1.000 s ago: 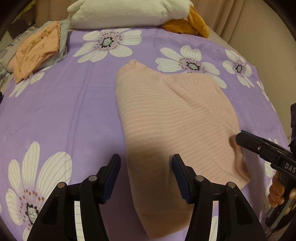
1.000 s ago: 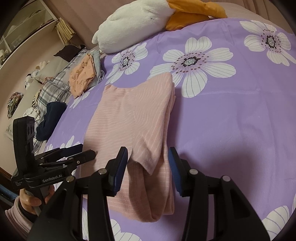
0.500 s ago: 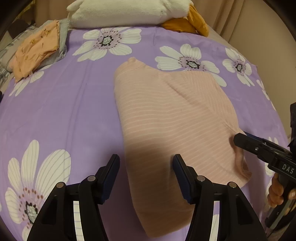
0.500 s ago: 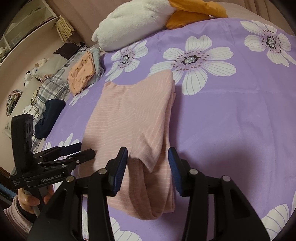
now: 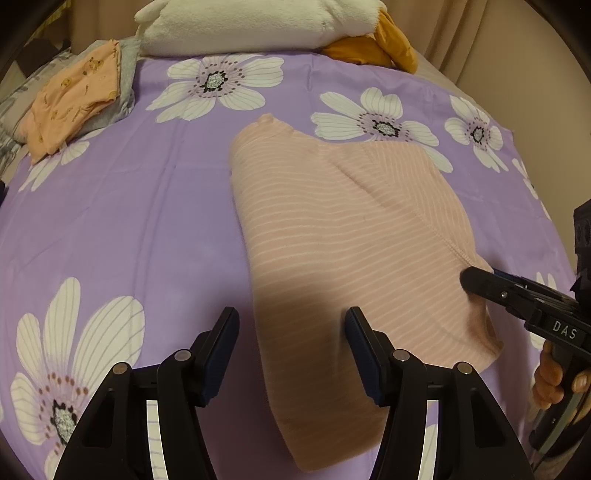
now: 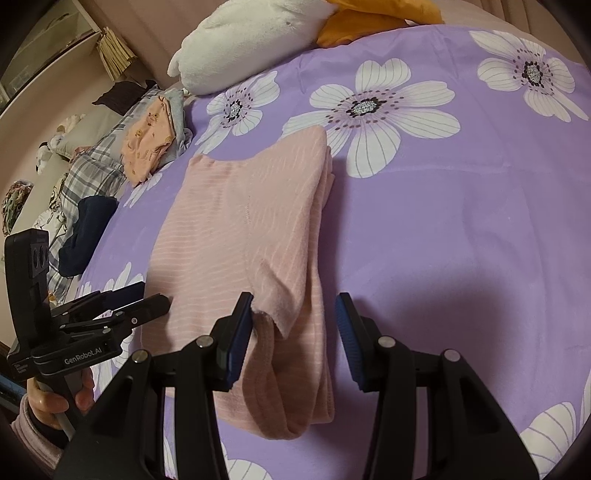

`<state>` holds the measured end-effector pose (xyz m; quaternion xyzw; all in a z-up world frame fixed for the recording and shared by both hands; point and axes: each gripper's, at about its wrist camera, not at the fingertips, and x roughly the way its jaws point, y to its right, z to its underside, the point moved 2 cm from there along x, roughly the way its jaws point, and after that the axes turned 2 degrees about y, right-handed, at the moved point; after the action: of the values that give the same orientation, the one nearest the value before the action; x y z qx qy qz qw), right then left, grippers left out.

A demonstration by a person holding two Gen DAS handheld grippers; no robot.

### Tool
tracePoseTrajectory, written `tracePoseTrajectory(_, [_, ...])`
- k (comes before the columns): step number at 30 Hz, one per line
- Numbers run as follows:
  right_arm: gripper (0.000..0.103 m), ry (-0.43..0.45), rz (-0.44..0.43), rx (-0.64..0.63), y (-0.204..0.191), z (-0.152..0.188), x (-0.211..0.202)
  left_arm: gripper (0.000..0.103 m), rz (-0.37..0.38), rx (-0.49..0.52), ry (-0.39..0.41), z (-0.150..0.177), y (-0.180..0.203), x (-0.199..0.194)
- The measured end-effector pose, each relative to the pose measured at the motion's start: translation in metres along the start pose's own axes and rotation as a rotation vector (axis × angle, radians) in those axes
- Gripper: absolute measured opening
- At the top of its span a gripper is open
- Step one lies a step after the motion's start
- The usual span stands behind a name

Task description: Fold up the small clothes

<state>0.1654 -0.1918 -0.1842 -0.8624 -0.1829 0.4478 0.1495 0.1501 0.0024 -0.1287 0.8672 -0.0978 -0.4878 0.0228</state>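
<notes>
A pink garment with thin white stripes [image 5: 343,236] lies folded on the purple flowered bedsheet [image 5: 122,221]; it also shows in the right wrist view [image 6: 236,236]. My left gripper [image 5: 291,336] is open and empty, just above the garment's near left edge. My right gripper [image 6: 295,321] is open and empty, its jaws astride the garment's near right corner and folded flap. The right gripper shows from the side in the left wrist view [image 5: 517,295], at the garment's right edge. The left gripper shows in the right wrist view [image 6: 122,306], at the garment's left edge.
A stack of folded clothes topped by an orange printed piece [image 5: 74,99] lies at the far left of the bed. A white and orange plush toy [image 5: 258,22] lies along the head of the bed. A dark navy garment [image 6: 85,232] and plaid fabric [image 6: 92,173] lie off the left side.
Both grippers have crept slightly closer to the garment. Both stay open. The garment has not moved.
</notes>
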Motion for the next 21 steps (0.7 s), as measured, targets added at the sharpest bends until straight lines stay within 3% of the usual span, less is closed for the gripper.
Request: tracePoseTrajectory(21, [0.047, 0.0, 0.0, 0.008, 0.0021, 0.0026, -0.0006, 0.059, -0.001, -0.001, 0.001, 0.0008, -0.0003, -0.0003])
